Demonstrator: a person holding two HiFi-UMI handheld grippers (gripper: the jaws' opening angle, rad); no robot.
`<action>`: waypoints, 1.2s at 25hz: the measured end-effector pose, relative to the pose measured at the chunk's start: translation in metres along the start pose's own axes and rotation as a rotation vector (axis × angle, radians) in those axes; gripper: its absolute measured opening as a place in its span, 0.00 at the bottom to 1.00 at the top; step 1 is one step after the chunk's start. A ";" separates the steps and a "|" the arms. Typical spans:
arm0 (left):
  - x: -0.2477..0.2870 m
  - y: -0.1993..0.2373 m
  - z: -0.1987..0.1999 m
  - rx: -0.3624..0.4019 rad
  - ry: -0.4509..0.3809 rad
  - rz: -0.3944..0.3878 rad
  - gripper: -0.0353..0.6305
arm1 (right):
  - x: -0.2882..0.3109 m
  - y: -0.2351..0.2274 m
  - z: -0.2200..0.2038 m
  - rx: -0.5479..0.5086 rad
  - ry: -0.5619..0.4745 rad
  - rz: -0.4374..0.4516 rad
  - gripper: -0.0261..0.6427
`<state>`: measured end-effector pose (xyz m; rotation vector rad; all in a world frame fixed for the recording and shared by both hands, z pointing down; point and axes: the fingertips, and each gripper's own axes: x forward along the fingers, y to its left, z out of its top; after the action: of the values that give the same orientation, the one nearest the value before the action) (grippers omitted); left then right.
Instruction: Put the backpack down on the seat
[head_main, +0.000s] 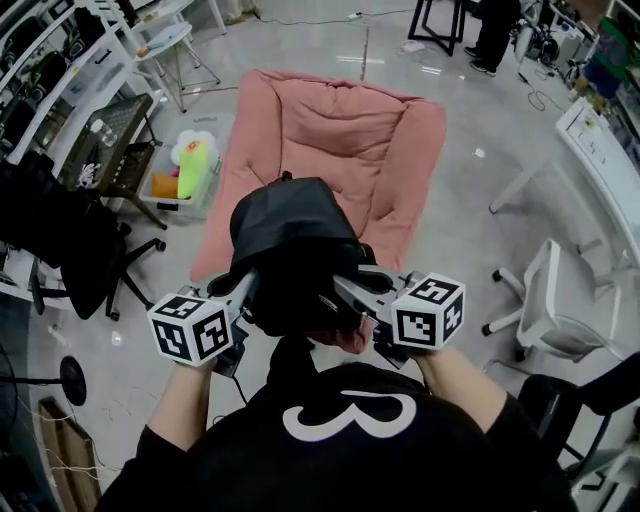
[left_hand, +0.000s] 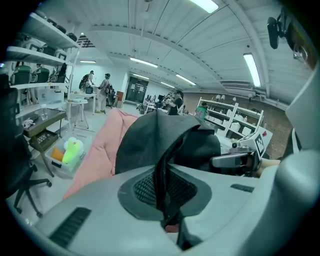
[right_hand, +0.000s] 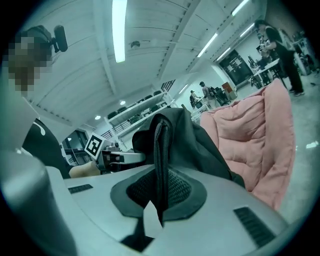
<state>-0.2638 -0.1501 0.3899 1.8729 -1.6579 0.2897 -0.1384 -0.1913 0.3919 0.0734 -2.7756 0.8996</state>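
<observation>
A black backpack (head_main: 292, 250) hangs in the air between my two grippers, just in front of the pink padded seat (head_main: 340, 150). My left gripper (head_main: 245, 288) is shut on one of its black straps (left_hand: 162, 175), and the bag's body (left_hand: 160, 137) rises beyond the jaws. My right gripper (head_main: 345, 290) is shut on the other strap (right_hand: 161, 165), with the bag (right_hand: 185, 140) behind it. The pink seat (left_hand: 107, 145) lies left of the bag in the left gripper view; in the right gripper view the seat (right_hand: 260, 130) fills the right side.
A clear bin with plush toys (head_main: 190, 165) stands on the floor left of the seat. A black office chair (head_main: 75, 250) is at the left, a white one (head_main: 555, 305) at the right. Shelves (head_main: 60, 70) line the left wall. People stand far off.
</observation>
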 end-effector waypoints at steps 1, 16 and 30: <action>0.007 0.006 0.003 0.001 0.009 -0.017 0.09 | 0.005 -0.006 0.003 0.002 -0.005 -0.027 0.09; 0.124 0.102 0.016 0.075 0.202 -0.220 0.09 | 0.084 -0.102 -0.004 0.166 -0.075 -0.353 0.09; 0.244 0.169 -0.020 0.185 0.375 -0.292 0.09 | 0.137 -0.206 -0.052 0.285 -0.032 -0.560 0.09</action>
<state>-0.3736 -0.3427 0.5873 2.0156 -1.1250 0.6440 -0.2377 -0.3253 0.5824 0.8644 -2.4145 1.1154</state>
